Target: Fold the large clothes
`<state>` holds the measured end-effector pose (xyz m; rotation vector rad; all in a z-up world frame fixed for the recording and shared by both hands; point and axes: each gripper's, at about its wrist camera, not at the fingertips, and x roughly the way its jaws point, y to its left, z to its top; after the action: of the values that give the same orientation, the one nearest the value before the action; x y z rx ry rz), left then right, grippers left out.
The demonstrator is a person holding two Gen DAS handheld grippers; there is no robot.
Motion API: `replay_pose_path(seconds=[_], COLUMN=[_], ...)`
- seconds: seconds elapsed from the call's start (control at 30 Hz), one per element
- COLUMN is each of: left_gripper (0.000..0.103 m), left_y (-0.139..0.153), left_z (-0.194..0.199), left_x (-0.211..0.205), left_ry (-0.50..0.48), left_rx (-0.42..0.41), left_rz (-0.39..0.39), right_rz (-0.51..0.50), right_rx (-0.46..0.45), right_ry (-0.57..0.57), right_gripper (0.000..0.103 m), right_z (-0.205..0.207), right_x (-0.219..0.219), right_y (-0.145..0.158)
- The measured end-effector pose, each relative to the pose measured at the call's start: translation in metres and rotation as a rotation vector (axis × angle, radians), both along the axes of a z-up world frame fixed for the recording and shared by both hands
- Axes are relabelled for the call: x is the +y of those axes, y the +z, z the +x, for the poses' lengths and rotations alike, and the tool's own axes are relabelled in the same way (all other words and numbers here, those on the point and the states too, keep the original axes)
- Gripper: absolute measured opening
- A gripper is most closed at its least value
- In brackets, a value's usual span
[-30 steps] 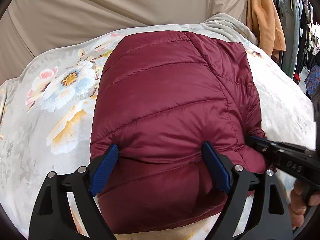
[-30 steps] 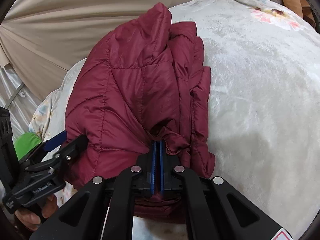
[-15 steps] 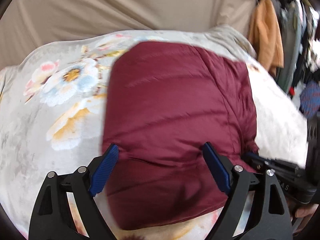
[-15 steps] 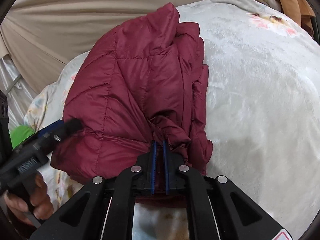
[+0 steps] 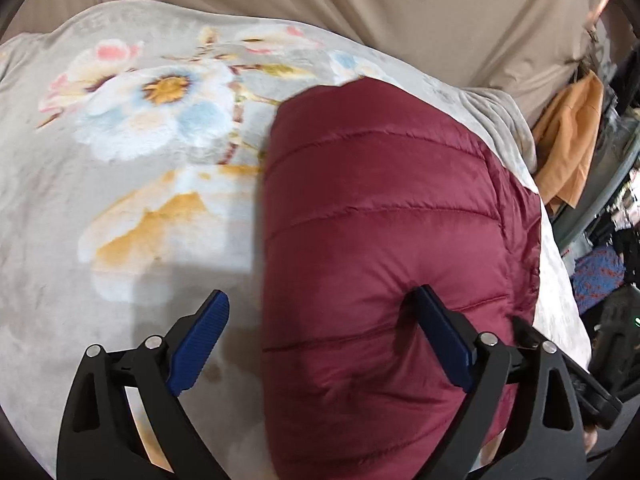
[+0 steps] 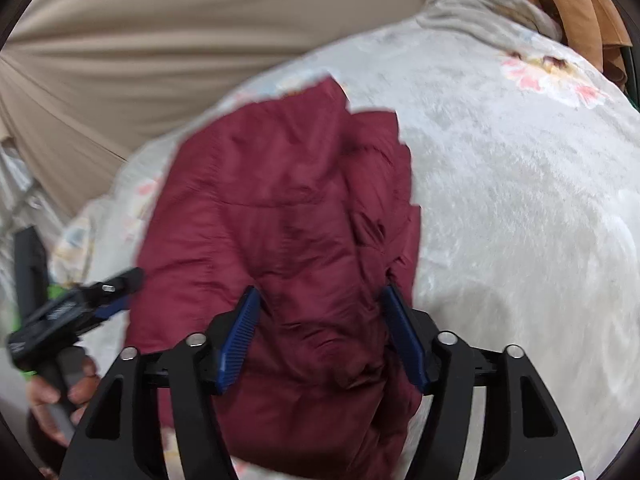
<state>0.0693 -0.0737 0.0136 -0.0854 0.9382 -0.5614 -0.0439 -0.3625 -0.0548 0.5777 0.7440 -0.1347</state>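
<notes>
Around the work surface we note a beige curtain (image 5: 400, 12) behind, an orange garment (image 5: 572, 148) hanging at the right edge of the left wrist view, and a blue patterned cloth (image 5: 598, 276) lower down beside it. Under everything lies a grey plush blanket (image 6: 520, 208) printed with large pale flowers (image 5: 160, 108). Nothing covers the jacket except our own tools: in the left wrist view the right blue finger pad sits over its quilting; in the right wrist view both pads frame its crumpled near end.

We see the maroon puffer jacket (image 5: 380, 248) folded into a thick bundle, resting on the blanket. From the left it shows a smooth quilted panel with horizontal stitch lines; from the right (image 6: 288, 240) it shows stacked, wrinkled edges along one side. The right view is blurred.

Its long axis runs away from both cameras, near end toward us, far end toward the curtain.

Left gripper (image 5: 324, 340): jaws spread wide, clamping nothing, one pad over blanket, one on the jacket. Right gripper (image 6: 324, 340): jaws parted, straddling the jacket's near end without pinching it.
</notes>
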Motion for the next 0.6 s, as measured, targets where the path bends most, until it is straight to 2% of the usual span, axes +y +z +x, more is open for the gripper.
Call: replay_pose_path(seconds=[0.13,0.33,0.6], left_gripper=[0.098,0.098,0.098], left_y=[-0.008,-0.016,-0.018], left_z=[-0.002,-0.003,-0.003], left_x=[-0.023,-0.041,-0.044], left_ry=[-0.065,-0.059,-0.051], left_rx=[-0.011,-0.065,-0.087], left_rz=[0.033,0.104,0.117], right_rz=[0.048,0.016,0.022], right_rx=[-0.004,-0.016,-0.035], right_ry=[0.008,0.022,0.026], right_gripper=[0.075,0.079,0.082], right_z=[0.006,0.01,0.008], right_x=[-0.001,0.006,0.006], right_y=[-0.015,-0.02,-0.025])
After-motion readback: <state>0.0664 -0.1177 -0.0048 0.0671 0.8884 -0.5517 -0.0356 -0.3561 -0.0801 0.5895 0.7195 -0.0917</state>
